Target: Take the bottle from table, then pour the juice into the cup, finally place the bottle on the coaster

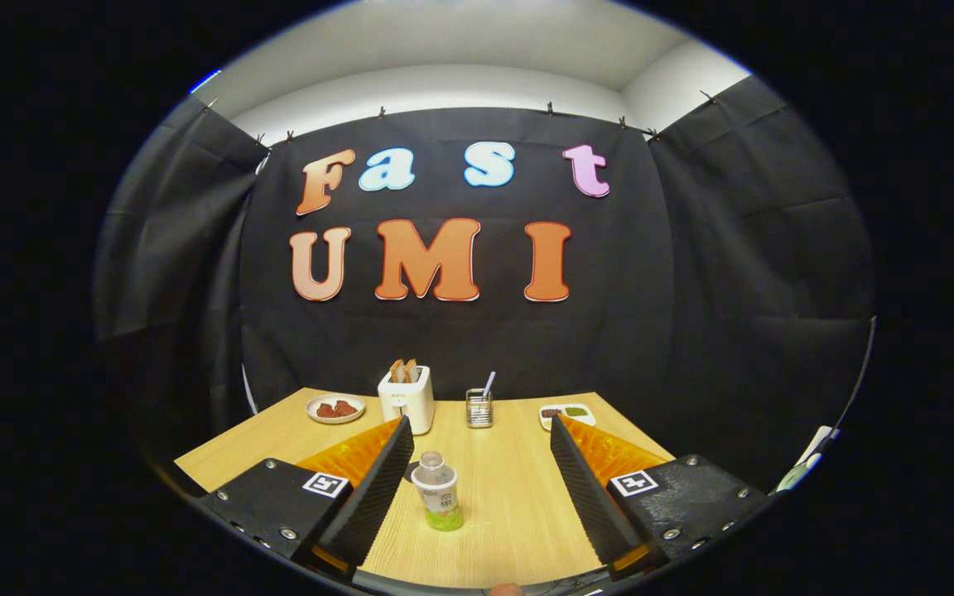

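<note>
From my remote seat I look forward along my gripper (477, 472), whose two fingers stand wide apart with nothing pressed between them. One small clear bottle (437, 495) stands upright on the wooden table (510, 513), between the fingers and nearer the left one, touching neither. A little green liquid sits at its bottom; its label is too small for me to make out. Just behind the left fingertip a dark round edge peeks out, mostly hidden, and I cannot tell what it is.

Beyond the fingers, along the table's far edge, I count four things. One small plate (334, 409) holds two reddish pieces. One white toaster (407, 399) has toast sticking out of its top, though I cannot count the slices. One wire holder (479, 408) has a pale utensil handle leaning out of it. One more plate (568, 413), partly hidden by the right fingertip, carries dark and green dabs.

Each finger's base carries one square black-and-white marker, two in all.
</note>
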